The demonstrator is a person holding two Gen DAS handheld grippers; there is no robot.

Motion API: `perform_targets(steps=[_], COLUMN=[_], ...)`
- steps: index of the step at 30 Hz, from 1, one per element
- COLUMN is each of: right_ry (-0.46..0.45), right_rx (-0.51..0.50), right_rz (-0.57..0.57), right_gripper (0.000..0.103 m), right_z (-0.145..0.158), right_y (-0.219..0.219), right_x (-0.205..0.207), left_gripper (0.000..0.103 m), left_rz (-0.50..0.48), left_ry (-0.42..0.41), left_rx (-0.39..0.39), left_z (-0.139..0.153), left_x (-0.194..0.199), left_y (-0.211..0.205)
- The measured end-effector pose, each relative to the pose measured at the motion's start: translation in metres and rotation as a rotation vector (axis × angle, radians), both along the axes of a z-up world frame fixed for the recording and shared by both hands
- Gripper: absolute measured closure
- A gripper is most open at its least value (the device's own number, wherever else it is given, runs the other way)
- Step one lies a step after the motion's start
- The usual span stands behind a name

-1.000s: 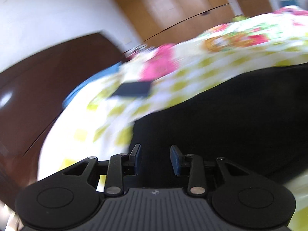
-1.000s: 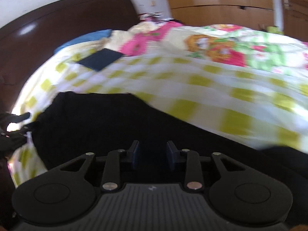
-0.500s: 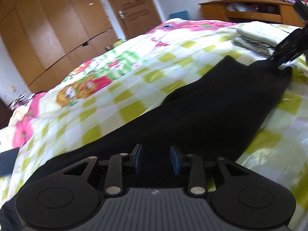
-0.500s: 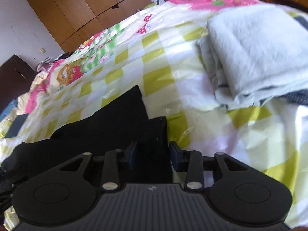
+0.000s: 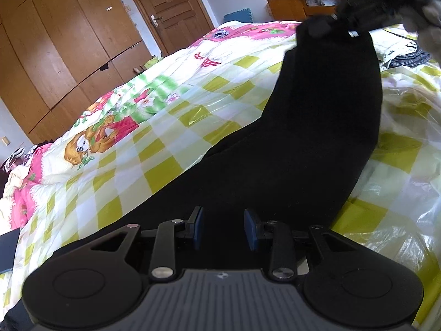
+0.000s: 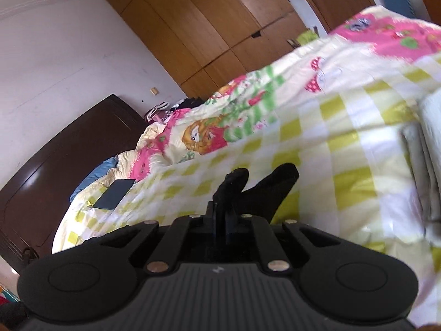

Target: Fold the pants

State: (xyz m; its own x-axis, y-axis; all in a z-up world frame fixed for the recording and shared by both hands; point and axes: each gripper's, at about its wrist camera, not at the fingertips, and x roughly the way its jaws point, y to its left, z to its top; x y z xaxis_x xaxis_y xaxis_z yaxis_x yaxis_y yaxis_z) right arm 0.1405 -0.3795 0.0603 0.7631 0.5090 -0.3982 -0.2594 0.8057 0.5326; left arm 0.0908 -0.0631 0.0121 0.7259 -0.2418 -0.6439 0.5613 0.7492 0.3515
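Note:
Black pants [image 5: 303, 143] lie along a yellow-checked bedspread [image 5: 154, 149]. My left gripper [image 5: 223, 227] is open, its blue pads apart, low over the near end of the pants. My right gripper [image 6: 220, 215] is shut on the far end of the pants [image 6: 264, 190] and holds it lifted off the bed. In the left wrist view the right gripper [image 5: 344, 27] shows at the top right with the black fabric hanging from it.
A folded pale cloth stack [image 6: 424, 149] lies on the bed to the right. A dark flat item [image 6: 114, 190] lies near the dark headboard [image 6: 55, 176]. Wooden wardrobes [image 5: 69, 41] and a door stand behind. Clear plastic [image 5: 399, 193] covers the bed's right side.
My right gripper has shut on the pants' far end and lifted it off the bed. My left gripper stays open over the near end.

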Motion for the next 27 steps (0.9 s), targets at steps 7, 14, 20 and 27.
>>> perform_targets(steps=[7, 14, 20, 27], right_ry=[0.306, 0.262, 0.318, 0.112], right_rx=[-0.128, -0.096, -0.107, -0.032], right_rz=[-0.144, -0.161, -0.153, -0.106], right_gripper=[0.095, 0.084, 0.086, 0.099], right_z=[-0.046, -0.053, -0.068, -0.002], right_y=[-0.028, -0.037, -0.029, -0.010], right_x=[-0.016, -0.019, 0.006, -0.009], left_gripper=[0.056, 0.056, 0.056, 0.056], left_rz=[0.015, -0.009, -0.005, -0.009], left_ry=[0.019, 0.016, 0.017, -0.002], left_rx=[-0.028, -0.061, -0.053, -0.039], left_z=[-0.007, -0.009, -0.006, -0.007], left_x=[-0.002, -0.004, -0.004, -0.004], left_y=[0.018, 0.009, 0.007, 0.012])
